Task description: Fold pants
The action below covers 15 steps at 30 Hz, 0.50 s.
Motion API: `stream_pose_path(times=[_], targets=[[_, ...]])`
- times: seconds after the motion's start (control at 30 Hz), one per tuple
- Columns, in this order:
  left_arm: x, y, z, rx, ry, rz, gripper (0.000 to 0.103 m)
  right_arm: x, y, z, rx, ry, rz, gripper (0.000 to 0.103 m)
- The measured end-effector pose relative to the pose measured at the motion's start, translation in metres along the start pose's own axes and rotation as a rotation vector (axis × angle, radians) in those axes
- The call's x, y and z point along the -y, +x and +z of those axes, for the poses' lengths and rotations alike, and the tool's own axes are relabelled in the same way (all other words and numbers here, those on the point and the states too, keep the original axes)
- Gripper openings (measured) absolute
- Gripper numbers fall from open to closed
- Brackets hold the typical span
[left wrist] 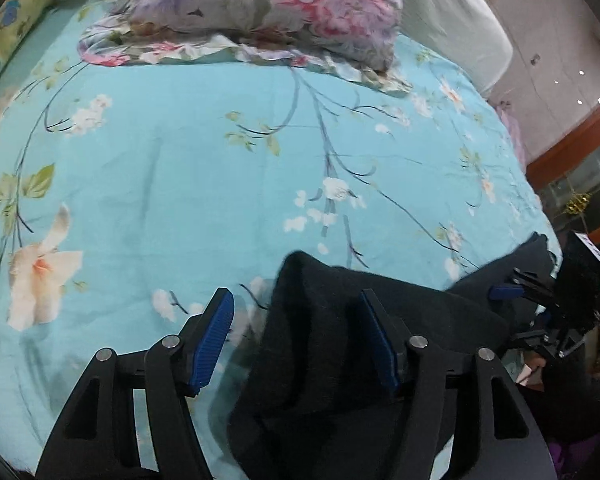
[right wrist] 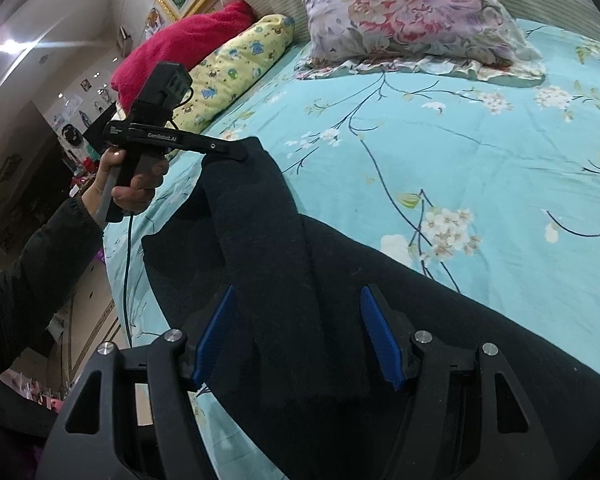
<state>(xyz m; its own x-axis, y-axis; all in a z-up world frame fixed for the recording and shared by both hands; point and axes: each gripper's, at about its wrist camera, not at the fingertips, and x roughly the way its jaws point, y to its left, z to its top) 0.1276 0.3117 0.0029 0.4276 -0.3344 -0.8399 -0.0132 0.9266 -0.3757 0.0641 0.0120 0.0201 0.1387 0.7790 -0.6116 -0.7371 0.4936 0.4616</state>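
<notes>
While the black pants (right wrist: 284, 248) lie along the near edge of the bed (left wrist: 180, 168), part folded, the step in hand looks like the gap between folds: one leg strip lies doubled over the wider part, and both tools hover with nothing held.

Left gripper (left wrist: 296, 340): jaws spread, blue pads clear of the cloth, which only passes beneath them; released. In the right wrist view its tip sits at the far end of the folded strip, seemingly touching or just above; cannot tell which. A hand (right wrist: 130, 184) grips its handle.

Right gripper (right wrist: 296, 336): jaws spread too, the dark strip running between the pads (right wrist: 376, 336) without being pinched; released.

Pants sit well apart from the floral pillow (left wrist: 268, 4) at the far end and from the yellow pillow (right wrist: 240, 64) at the far left.

Next move, as a guess: each tool drops onto an edge of the folded end, clamps through both layers, and carries it across for the next fold. Thick dark fabric, layers hard to separate by eye, so a one-layer pinch is the risk.
</notes>
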Motion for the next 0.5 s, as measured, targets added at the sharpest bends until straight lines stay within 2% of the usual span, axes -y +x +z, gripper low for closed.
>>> stream_pose_path(times=[0.03, 0.07, 0.13, 0.17, 0.2, 0.3, 0.5], targets=[[0.003, -0.002, -0.002, 0.004, 0.008, -0.014, 0.054, 0.000, 0.001, 0.000, -0.003, -0.001, 0.011, 0.066], [0.005, -0.004, -0.002, 0.007, 0.013, -0.022, 0.042, -0.001, 0.002, 0.001, -0.007, 0.000, 0.025, 0.065], [0.013, -0.012, -0.006, 0.042, 0.039, 0.020, 0.026, -0.004, 0.004, 0.001, -0.006, -0.017, 0.050, 0.038], [0.017, -0.017, -0.009, 0.062, 0.048, 0.037, 0.022, -0.006, 0.005, 0.001, -0.008, -0.022, 0.049, 0.019], [0.020, -0.023, -0.011, 0.081, 0.050, 0.044, 0.018, -0.008, 0.005, 0.001, -0.007, -0.026, 0.039, 0.012], [0.030, -0.041, -0.020, 0.129, 0.074, 0.056, 0.012, -0.015, -0.001, -0.001, 0.022, -0.044, 0.032, 0.007], [0.050, -0.073, -0.046, 0.227, 0.111, 0.088, 0.008, -0.042, -0.021, -0.008, 0.071, -0.118, 0.022, 0.006]])
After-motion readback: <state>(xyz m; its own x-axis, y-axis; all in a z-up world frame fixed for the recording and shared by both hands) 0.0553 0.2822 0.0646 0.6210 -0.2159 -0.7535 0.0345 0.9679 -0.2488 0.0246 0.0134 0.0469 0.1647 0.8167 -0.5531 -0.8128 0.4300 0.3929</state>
